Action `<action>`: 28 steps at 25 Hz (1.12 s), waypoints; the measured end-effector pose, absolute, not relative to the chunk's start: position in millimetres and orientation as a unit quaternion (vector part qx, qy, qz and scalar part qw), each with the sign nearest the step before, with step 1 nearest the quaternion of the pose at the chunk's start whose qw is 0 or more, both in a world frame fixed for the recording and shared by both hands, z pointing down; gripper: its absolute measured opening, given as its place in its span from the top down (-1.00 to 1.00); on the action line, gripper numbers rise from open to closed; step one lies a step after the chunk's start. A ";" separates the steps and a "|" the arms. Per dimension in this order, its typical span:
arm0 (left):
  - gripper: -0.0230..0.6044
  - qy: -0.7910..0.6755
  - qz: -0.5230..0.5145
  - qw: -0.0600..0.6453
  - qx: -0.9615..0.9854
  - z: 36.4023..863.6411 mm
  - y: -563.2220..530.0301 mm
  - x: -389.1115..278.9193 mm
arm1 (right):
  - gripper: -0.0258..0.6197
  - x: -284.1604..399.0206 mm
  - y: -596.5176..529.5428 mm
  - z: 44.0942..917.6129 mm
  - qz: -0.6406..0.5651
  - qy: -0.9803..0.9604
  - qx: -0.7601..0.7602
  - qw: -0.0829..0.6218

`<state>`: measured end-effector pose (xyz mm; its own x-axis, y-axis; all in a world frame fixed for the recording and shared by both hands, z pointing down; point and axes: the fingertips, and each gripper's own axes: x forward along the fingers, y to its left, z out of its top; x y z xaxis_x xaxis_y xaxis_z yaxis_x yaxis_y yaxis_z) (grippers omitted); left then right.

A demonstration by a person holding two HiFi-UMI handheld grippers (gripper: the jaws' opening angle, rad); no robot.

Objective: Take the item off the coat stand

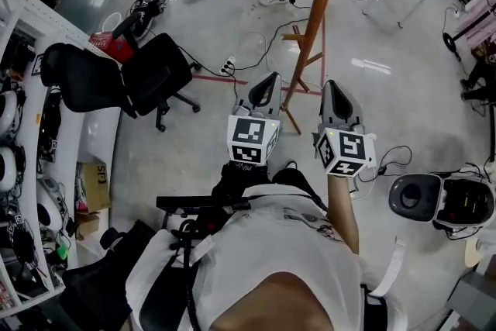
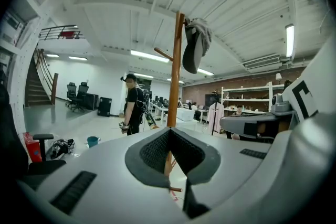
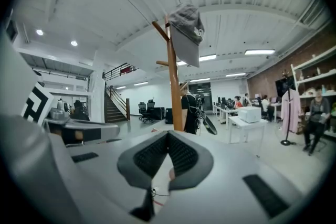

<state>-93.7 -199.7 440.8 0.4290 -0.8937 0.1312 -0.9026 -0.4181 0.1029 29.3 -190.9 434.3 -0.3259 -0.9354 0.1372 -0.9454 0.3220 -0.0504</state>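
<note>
Approach to stand: both claws closed on nothing, grey cap (image 3: 186, 29) hangs high on the coat stand (image 1: 319, 12), 12 o'clock.
Left gripper (image 1: 270, 81) and right gripper (image 1: 332, 87) sit well short of it. Risks: jaws not opened in time bump the pole and rock it, or the cap snags on its peg. The cap seems to carry white print, unreadable.

Your coat stand (image 3: 174, 86) looked like smooth wood, its cap (image 3: 187, 34) soft grey cloth. The floor (image 1: 387, 101) shone glossy.
</note>
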 end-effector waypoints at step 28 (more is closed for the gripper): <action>0.92 -0.575 -0.005 -0.031 0.817 341.7 -284.7 -86.9 | 0.90 57.6 -291.0 322.6 -0.142 -0.770 0.622 0.004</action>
